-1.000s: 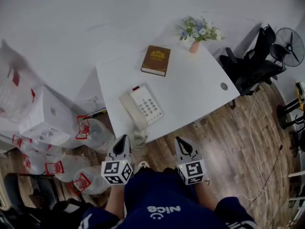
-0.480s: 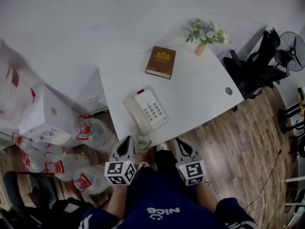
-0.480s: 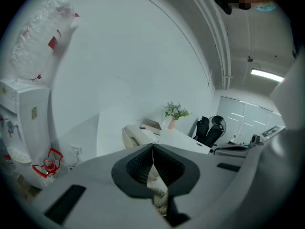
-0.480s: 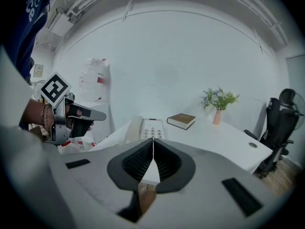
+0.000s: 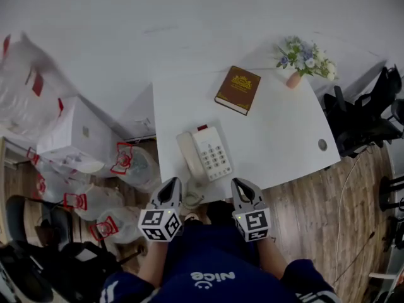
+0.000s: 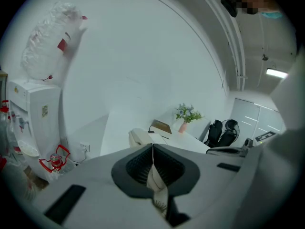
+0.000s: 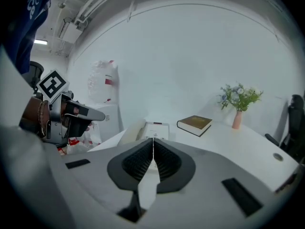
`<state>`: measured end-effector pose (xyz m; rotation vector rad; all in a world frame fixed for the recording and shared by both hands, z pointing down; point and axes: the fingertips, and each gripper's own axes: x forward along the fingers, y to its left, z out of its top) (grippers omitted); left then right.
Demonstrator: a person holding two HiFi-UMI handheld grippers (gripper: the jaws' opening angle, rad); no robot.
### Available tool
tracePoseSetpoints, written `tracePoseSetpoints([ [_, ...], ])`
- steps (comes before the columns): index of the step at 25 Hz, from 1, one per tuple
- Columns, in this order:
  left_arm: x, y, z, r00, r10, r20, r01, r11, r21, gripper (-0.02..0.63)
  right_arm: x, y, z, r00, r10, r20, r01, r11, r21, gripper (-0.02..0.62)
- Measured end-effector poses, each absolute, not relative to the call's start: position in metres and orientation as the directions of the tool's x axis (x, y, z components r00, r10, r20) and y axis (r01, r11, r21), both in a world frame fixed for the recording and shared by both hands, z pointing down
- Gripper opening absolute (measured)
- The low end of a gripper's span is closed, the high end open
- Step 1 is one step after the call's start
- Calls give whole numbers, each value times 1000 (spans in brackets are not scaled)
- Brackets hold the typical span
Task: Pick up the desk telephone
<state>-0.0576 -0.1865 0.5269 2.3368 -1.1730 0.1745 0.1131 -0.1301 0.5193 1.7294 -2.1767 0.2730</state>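
A cream desk telephone lies near the front left corner of the white desk, its handset on the left side and its coiled cord hanging over the desk edge. It also shows ahead in the left gripper view and the right gripper view. My left gripper is shut and empty, just short of the desk's front edge, below the telephone. My right gripper is shut and empty too, at the same edge to the telephone's right. The left gripper appears in the right gripper view.
A brown book lies further back on the desk, with a pink vase of flowers at the far right corner. White boxes and clear bags crowd the floor left of the desk. Black office chairs stand at the right.
Both grippers came closer to the desk's front edge, the right more than the left. The desk and telephone shifted right and nearer in the head view. Both stayed shut.
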Motion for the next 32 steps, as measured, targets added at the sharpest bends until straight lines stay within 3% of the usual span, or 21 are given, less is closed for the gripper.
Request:
tracePoseSetpoints([
  [14,-31,-219,547,522,-741,422,-832,-333,443,18,146,-205,526,-342,-846,409,-922,386,27,25],
  [23,-18,-240,557,507,-740,442,-816,-246,523,26,151,-239,545,-483,-730,483,-866,479,-144,34],
  [24,-19,-241,559,506,-738,446,-815,-239,528,44,152,-242,547,-503,-714,488,-857,484,-175,66],
  [26,-19,-244,563,527,-722,449,-791,-224,569,151,151,-246,552,-543,-673,503,-835,496,-238,174],
  [28,-17,-247,569,562,-700,441,-746,-199,636,225,153,-251,556,-568,-643,515,-820,496,-286,194],
  [32,-11,-255,577,643,-650,405,-637,-159,755,288,158,-262,569,-615,-588,525,-788,452,-417,230],
])
